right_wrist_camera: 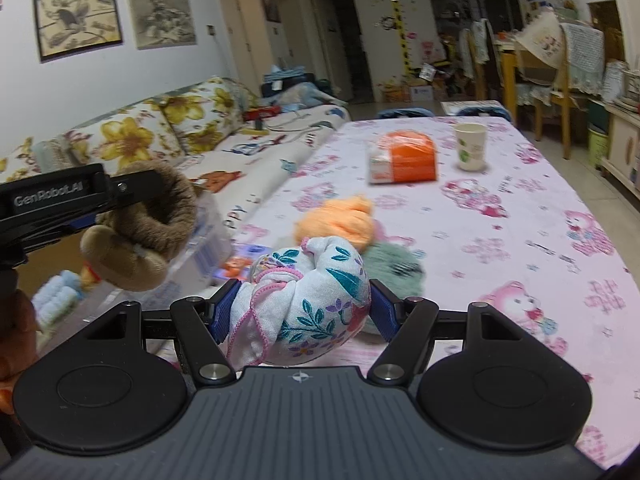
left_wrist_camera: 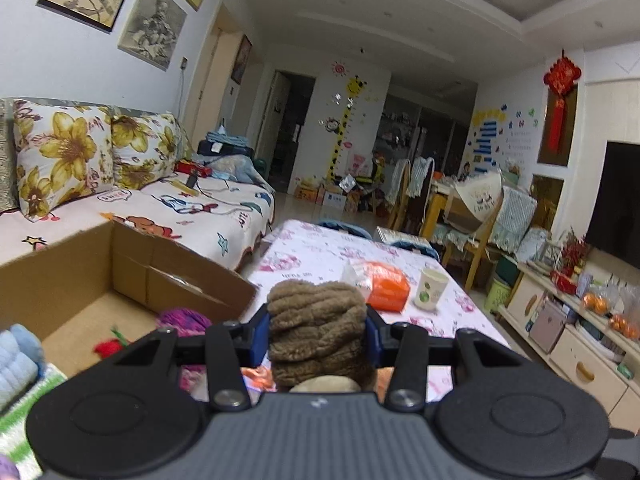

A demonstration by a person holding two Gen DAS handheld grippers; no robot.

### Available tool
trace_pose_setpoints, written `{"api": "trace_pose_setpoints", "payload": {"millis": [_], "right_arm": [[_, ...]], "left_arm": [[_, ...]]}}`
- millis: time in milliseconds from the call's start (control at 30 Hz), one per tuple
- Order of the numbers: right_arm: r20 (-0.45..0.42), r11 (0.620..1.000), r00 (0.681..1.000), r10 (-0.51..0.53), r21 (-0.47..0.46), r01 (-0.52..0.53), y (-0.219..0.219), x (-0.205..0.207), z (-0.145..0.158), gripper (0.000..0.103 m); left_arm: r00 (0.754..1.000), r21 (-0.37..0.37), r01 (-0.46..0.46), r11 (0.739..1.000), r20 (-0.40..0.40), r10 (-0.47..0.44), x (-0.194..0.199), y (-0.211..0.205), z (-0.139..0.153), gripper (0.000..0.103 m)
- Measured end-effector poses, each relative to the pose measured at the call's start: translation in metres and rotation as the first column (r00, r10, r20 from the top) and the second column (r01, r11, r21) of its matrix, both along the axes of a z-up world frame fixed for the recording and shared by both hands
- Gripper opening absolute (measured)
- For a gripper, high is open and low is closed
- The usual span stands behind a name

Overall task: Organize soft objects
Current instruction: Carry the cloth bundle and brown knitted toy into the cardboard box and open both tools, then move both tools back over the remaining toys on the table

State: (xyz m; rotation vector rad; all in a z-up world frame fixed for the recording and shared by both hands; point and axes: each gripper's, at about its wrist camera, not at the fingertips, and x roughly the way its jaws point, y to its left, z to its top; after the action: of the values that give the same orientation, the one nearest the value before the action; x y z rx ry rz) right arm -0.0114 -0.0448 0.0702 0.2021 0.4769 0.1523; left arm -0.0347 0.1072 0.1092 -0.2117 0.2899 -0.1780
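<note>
My left gripper (left_wrist_camera: pixel 316 330) is shut on a brown plush toy (left_wrist_camera: pixel 318 324), held above the table beside an open cardboard box (left_wrist_camera: pixel 132 264). The right wrist view shows that same brown plush toy (right_wrist_camera: pixel 140 224) at the left, hanging from the left gripper's fingers (right_wrist_camera: pixel 132 190). My right gripper (right_wrist_camera: pixel 300 312) is shut on a bundled white cloth with teal leaves and pink trim (right_wrist_camera: pixel 308 304). On the table just beyond it lie an orange fluffy toy (right_wrist_camera: pixel 340 220) and a grey-green fluffy toy (right_wrist_camera: pixel 394 268). Inside the box lie a purple knit item (left_wrist_camera: pixel 182 320), a red item (left_wrist_camera: pixel 110 346) and a pale blue fluffy item (left_wrist_camera: pixel 18 360).
The pink-patterned tablecloth (right_wrist_camera: pixel 500 240) carries an orange tissue pack (right_wrist_camera: pixel 404 158) and a paper cup (right_wrist_camera: pixel 470 146) farther back. A sofa with flowered cushions (left_wrist_camera: pixel 64 156) runs along the left. Chairs (left_wrist_camera: pixel 480 216) and a TV cabinet (left_wrist_camera: pixel 580 340) stand at the right.
</note>
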Motion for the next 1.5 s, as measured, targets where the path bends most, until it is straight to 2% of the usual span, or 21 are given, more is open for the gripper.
{"api": "trace_pose_setpoints", "payload": {"millis": [400, 667, 833, 1033, 1067, 1100, 1200, 1333, 1467, 1500], "right_arm": [[0.061, 0.984, 0.982, 0.179, -0.016, -0.178, 0.041, 0.02, 0.016, 0.085], [0.073, 0.956, 0.954, 0.292, -0.04, -0.29, 0.068, 0.021, 0.022, 0.085], [0.073, 0.935, 0.933, 0.353, -0.061, -0.349, 0.085, 0.022, 0.024, 0.085], [0.031, 0.885, 0.89, 0.455, -0.133, -0.447, 0.109, 0.027, 0.019, 0.086], [0.021, 0.876, 0.883, 0.469, -0.138, -0.462, 0.111, 0.027, 0.018, 0.091], [0.016, 0.872, 0.88, 0.475, -0.143, -0.468, 0.112, 0.027, 0.017, 0.103], [0.006, 0.869, 0.877, 0.481, -0.139, -0.476, 0.108, 0.026, 0.02, 0.101], [0.007, 0.887, 0.891, 0.455, -0.088, -0.452, 0.093, 0.024, 0.028, 0.102], [0.029, 0.924, 0.926, 0.377, -0.086, -0.373, 0.069, 0.015, 0.037, 0.103], [0.032, 0.933, 0.935, 0.353, -0.081, -0.349, 0.061, 0.013, 0.039, 0.103]], "left_arm": [[0.992, -0.047, -0.12, 0.992, 0.038, 0.122, -0.006, 0.046, 0.011, 0.045], [0.968, -0.089, -0.25, 0.964, -0.003, 0.251, 0.004, 0.095, 0.006, 0.045], [0.96, -0.108, -0.279, 0.954, -0.044, 0.276, 0.011, 0.116, 0.001, 0.045], [0.95, -0.112, -0.309, 0.944, -0.08, 0.301, 0.016, 0.136, -0.006, 0.046], [0.948, -0.114, -0.314, 0.942, -0.087, 0.306, 0.017, 0.138, -0.008, 0.046], [0.946, -0.113, -0.32, 0.941, -0.093, 0.311, 0.018, 0.139, -0.009, 0.046], [0.938, -0.105, -0.341, 0.934, -0.11, 0.33, 0.021, 0.143, -0.011, 0.046], [0.935, -0.095, -0.348, 0.933, -0.104, 0.338, 0.02, 0.142, -0.009, 0.064], [0.939, -0.078, -0.34, 0.937, -0.081, 0.334, 0.018, 0.135, -0.007, 0.081], [0.939, -0.075, -0.341, 0.937, -0.076, 0.335, 0.018, 0.133, -0.006, 0.082]]}}
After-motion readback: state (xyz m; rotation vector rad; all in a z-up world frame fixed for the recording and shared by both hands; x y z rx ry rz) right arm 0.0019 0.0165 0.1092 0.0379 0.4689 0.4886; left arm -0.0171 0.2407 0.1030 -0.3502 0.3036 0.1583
